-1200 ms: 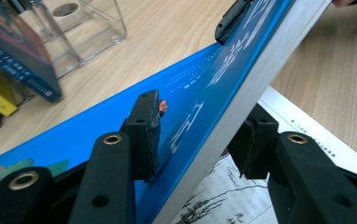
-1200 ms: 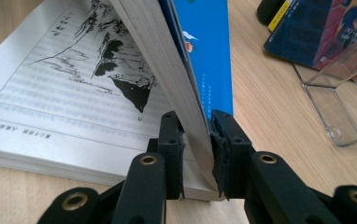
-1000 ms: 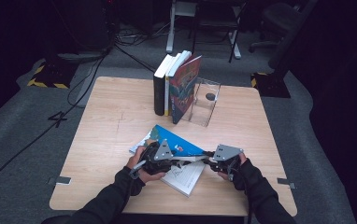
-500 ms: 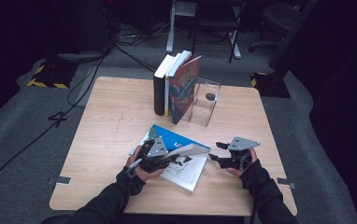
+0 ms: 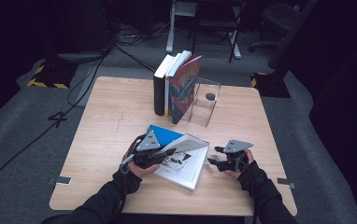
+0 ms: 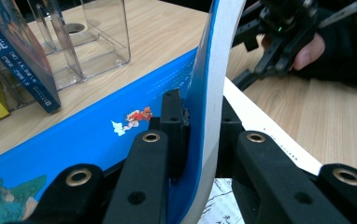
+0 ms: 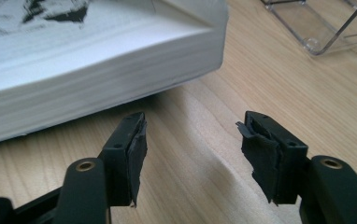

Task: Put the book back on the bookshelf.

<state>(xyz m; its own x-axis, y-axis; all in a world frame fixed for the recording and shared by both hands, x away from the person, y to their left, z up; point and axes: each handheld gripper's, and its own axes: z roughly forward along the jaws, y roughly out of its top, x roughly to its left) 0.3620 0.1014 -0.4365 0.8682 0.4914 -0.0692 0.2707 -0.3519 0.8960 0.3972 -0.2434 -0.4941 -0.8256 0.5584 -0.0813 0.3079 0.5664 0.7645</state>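
**Inspector A:** Gripper status first. Left gripper (image 5: 160,156) is clamped on the blue front cover (image 6: 203,93) of the open book (image 5: 182,161); the left gripper view has that cover standing on edge between the two pads, pressed from both sides. Its jaws have just been closing, with the cover between them. Right gripper (image 5: 216,156) carries nothing: jaws part-way apart, bare wood between them, and they have just been opening.

**Inspector B:** Largest item down, please.

**Inspector A:** Worktop (image 5: 111,116), pale wood. At its far middle, a row of upright books (image 5: 174,86) with a clear plastic bookend stand (image 5: 204,102) touching them on the right. The open book lies near the front edge, between the two hands, its long axis running diagonally from far left to near right.

**Inspector B:** And the relation that governs the next move?

**Inspector A:** The page block (image 7: 102,65) lies to the left of the right gripper, close but not touching. In the right gripper view its thick fore-edge faces the jaws, just above and left of the left pad (image 7: 137,149). Judgement: the right gripper is the free one and the nearer to that edge; it would need to travel left toward the pages while the left holds the cover up.
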